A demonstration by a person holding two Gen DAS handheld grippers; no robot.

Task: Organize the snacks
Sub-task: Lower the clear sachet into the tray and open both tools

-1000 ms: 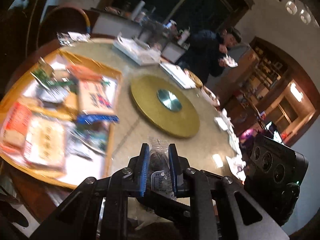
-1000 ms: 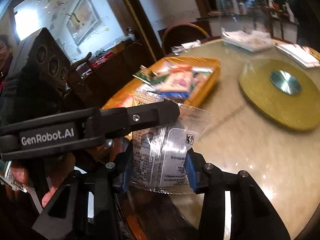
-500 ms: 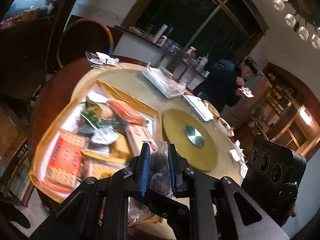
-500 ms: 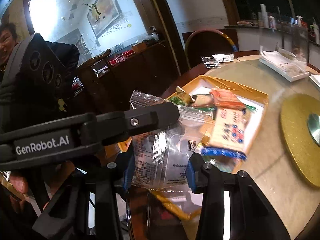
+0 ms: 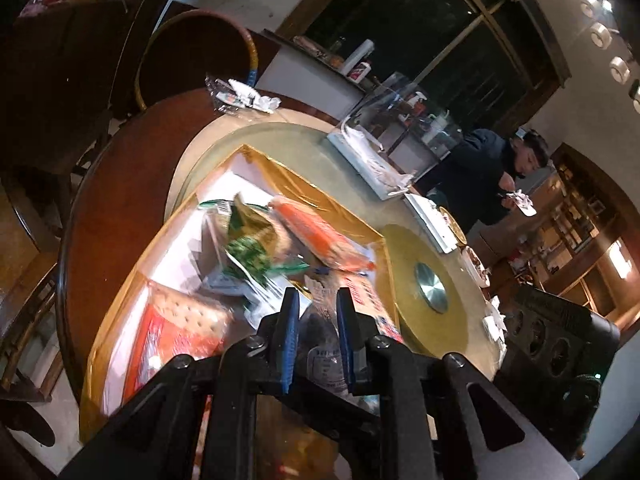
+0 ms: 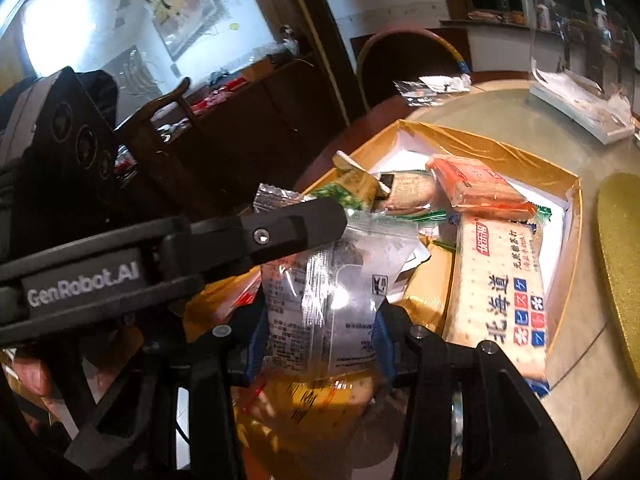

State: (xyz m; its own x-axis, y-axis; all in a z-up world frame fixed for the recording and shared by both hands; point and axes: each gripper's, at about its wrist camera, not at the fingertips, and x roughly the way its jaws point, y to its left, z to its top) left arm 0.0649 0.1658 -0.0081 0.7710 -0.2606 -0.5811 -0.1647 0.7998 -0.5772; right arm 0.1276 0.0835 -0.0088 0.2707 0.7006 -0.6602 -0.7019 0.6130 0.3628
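Observation:
A clear snack packet (image 6: 324, 300) with a printed label stands between the blue pads of my right gripper (image 6: 320, 342), whose jaws are opening while the pads still touch it. My left gripper (image 5: 318, 340) pinches what looks like the same packet (image 5: 322, 344) higher up. Its jaws are opening too, with the film still between the pads. In the right wrist view the left gripper's finger (image 6: 296, 224) crosses the packet's top. Both hover over the near end of a gold-rimmed tray (image 5: 328, 196) (image 6: 480, 140) holding several snacks: an orange pack (image 6: 476, 188), a blue-ended cracker pack (image 6: 500, 288), a green packet (image 5: 248, 252).
A gold turntable (image 5: 424, 296) lies right of the tray on the round table (image 5: 120, 184). Loose wrappers (image 5: 240, 98) and white trays (image 5: 372, 160) sit at the far edge. A chair (image 5: 192, 60) stands behind, and a person in dark clothes (image 5: 480, 176) is at the far right.
Both grippers have carried the packet leftward, from over the bare tabletop to above the tray. Both pairs of jaws stand slightly wider than before.

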